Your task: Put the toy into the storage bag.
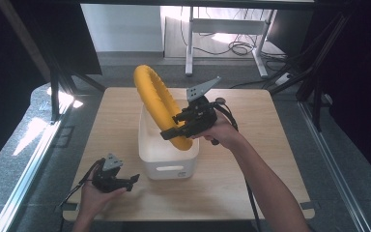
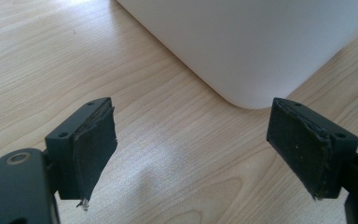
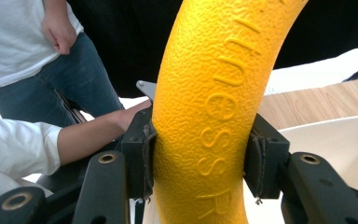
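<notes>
Yellow ring (image 1: 157,104) stands on edge in the high view, its lower part inside the white bin (image 1: 166,157) and its upper arc rising above the bin's far rim. The right tongs (image 1: 178,130) clamp the ring's near arc over the bin, reaching in from the right of it. The left tongs (image 1: 134,180) rest low on the wooden table (image 1: 251,169), just left of the bin's near corner, holding nothing.

From the left gripper view, the left tongs (image 2: 191,154) stand wide apart with bare table between the pads, and the bin's rounded corner (image 2: 256,51) lies just ahead of them, not touching.

From the right gripper view, the right tongs (image 3: 200,163) press on both sides of the ring (image 3: 214,93), which runs upright between them; its pebbled skin carries raised lettering. Beyond the tongs stands a person (image 3: 28,42) in a white shirt and jeans.
</notes>
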Motion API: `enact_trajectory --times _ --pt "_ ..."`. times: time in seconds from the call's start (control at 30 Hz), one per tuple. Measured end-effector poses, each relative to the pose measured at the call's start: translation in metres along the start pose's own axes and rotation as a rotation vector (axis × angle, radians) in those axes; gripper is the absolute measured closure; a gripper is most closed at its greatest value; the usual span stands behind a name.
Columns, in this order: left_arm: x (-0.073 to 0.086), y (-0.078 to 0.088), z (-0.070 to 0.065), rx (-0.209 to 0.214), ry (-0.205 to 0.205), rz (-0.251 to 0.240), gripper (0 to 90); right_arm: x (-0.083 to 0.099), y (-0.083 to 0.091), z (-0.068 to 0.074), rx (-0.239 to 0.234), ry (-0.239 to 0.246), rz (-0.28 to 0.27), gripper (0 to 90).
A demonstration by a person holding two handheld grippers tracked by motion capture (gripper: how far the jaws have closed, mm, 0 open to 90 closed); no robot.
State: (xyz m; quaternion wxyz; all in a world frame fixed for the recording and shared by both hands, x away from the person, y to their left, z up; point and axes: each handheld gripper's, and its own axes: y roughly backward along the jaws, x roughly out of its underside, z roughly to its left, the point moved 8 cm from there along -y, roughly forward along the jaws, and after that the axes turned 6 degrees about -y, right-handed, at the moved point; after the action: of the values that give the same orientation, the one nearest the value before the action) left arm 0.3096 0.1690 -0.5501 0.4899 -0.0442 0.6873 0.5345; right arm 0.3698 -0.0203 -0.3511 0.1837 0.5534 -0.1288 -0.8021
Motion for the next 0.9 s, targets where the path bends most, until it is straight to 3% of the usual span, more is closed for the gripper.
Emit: enact_trajectory --times 0.6,0.9 --pt "0.000 0.001 0.000 -0.001 0.005 -0.004 15.8 0.015 -0.009 0.000 -0.020 0.011 0.050 51.0" --pt "0.000 0.001 0.000 -0.001 -0.002 0.003 15.8 0.028 -0.014 -0.005 -0.040 -0.019 0.068 50.8"
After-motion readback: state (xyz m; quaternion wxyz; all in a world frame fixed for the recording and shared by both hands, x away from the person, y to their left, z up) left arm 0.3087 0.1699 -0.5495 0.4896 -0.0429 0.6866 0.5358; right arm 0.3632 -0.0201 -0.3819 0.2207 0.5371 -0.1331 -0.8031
